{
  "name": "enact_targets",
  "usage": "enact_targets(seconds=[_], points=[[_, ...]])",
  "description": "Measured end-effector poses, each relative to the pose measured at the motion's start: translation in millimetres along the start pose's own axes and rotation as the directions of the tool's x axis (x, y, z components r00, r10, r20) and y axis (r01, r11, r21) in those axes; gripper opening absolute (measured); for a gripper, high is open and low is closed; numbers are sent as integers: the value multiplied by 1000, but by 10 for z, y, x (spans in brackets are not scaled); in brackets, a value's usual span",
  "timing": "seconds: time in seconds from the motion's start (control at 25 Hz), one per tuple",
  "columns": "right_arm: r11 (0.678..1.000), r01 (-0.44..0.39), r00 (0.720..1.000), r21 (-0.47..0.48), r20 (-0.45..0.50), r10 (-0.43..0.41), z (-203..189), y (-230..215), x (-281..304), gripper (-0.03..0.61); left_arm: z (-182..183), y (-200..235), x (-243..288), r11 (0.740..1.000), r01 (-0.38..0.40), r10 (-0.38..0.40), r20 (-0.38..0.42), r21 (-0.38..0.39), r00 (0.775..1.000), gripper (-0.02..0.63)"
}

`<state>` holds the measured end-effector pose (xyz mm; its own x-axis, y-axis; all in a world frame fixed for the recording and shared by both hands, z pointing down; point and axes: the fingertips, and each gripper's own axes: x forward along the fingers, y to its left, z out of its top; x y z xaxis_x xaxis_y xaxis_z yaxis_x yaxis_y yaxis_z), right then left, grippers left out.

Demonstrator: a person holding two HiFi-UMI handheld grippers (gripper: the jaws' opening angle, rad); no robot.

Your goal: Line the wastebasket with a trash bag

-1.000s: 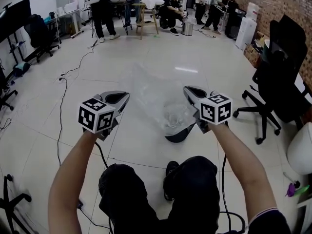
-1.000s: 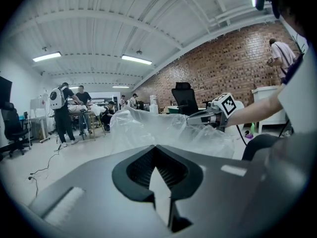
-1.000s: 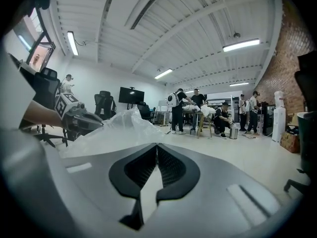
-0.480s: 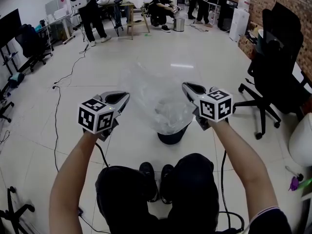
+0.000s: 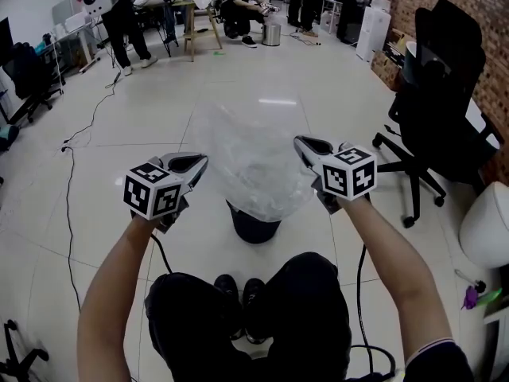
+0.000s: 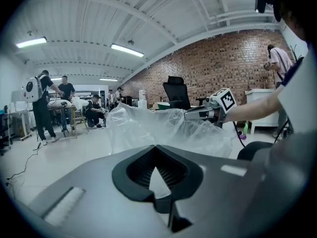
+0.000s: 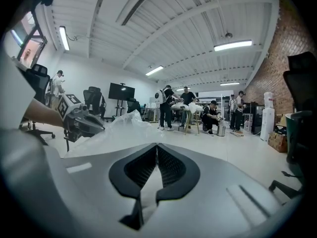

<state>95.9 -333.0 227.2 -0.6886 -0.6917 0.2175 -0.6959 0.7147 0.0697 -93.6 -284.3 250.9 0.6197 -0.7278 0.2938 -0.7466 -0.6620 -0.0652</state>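
Apparently left gripper (image 5: 202, 160) and right gripper (image 5: 299, 142) fingers (image 5: 315, 150) clamp trash bag (image 5: 254, 165) over wastebasket (image 5: 253, 228) on tiled floor (image 5: 119, 173).

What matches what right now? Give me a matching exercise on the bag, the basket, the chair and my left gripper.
Things:
1. trash bag
2. wastebasket
3. office chair
4. left gripper

States or places:
A. black, beside the brick wall
B. jaws together on clear plastic
C. dark, partly hidden behind the bag in the head view
D. clear, held up in the air

Pairs: 1-D, 2-C, 3-A, 4-B
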Motion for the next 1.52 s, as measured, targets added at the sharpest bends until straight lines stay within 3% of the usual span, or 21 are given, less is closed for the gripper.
enact_targets(seconds=[0.4,1.12,1.52], points=[[999,4,997,37,-76,-1,-353,-391,68,2,-189,-84,480,998,61,-64,-85,-32,994,11],[997,4,988,81,-155,8,-977,-591,263,2,-871,-193,917,989,118,-134,-209,-87,969,11],[997,8,981,75,-196,7,-1019,-658,351,2,-942,-154,965,984,126,-154,-246,-128,957,11]])
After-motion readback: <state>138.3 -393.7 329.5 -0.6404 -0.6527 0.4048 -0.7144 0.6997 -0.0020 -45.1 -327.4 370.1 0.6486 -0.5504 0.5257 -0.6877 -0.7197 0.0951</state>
